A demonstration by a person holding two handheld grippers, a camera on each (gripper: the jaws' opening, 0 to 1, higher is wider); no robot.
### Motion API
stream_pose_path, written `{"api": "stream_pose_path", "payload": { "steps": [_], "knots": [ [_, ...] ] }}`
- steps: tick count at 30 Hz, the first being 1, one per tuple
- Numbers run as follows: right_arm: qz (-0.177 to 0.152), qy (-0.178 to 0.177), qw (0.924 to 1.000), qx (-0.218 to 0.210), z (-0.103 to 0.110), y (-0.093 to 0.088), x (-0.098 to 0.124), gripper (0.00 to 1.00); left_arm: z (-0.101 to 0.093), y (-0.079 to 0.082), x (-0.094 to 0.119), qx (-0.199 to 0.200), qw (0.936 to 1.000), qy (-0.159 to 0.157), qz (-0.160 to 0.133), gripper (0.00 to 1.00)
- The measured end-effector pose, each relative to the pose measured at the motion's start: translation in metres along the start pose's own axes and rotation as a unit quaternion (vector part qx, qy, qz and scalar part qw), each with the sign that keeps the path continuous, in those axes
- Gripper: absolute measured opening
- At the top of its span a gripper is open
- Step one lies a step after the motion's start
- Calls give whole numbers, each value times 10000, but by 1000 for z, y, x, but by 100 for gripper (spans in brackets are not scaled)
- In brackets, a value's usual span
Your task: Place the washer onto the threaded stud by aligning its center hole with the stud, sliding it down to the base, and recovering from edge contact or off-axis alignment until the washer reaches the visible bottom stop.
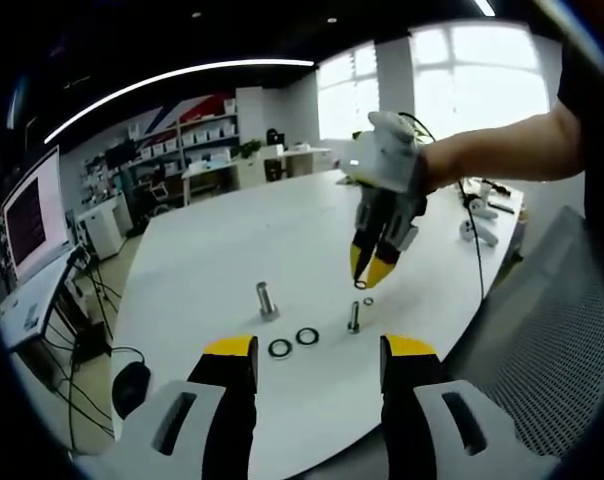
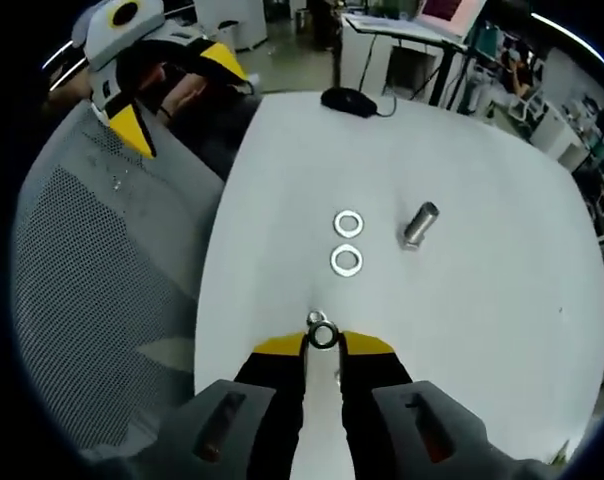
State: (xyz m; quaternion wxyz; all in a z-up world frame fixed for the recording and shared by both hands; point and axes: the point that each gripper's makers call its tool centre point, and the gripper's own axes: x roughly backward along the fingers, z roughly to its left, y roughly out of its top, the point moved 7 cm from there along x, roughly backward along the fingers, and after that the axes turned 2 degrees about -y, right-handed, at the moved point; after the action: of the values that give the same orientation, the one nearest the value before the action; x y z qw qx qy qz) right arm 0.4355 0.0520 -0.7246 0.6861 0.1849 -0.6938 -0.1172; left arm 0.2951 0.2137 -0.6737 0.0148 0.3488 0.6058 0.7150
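My right gripper [image 2: 324, 345] is shut on a small metal washer [image 2: 323, 335], pinched between its yellow tips. In the left gripper view, the right gripper [image 1: 374, 268] comes in from the right, held by a gloved hand, and points down with the washer [image 1: 360, 285] just above the upright threaded stud [image 1: 354, 318]. The washer is a little off the stud's top, and I cannot tell if they touch. My left gripper [image 1: 320, 352] is open with nothing between its jaws, held back at the table's near edge. The left gripper [image 2: 177, 95] is seen at the upper left, off the table.
Two loose washers [image 1: 280, 348] [image 1: 307, 336] lie on the white table [image 1: 222, 240] left of the stud. A second bolt [image 1: 267, 300] stands further left. A tiny ring [image 1: 368, 301] lies by the stud. A grey mesh chair [image 2: 92, 280] borders the table, and a mouse [image 2: 350, 100] sits at its edge.
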Motion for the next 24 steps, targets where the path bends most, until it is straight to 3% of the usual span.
{"api": "stream_pose_path", "payload": {
  "steps": [24],
  "knots": [
    [296, 139, 9993, 170, 2, 4, -19, 14, 0, 1, 0, 28, 10000, -8, -27, 47]
  ]
}}
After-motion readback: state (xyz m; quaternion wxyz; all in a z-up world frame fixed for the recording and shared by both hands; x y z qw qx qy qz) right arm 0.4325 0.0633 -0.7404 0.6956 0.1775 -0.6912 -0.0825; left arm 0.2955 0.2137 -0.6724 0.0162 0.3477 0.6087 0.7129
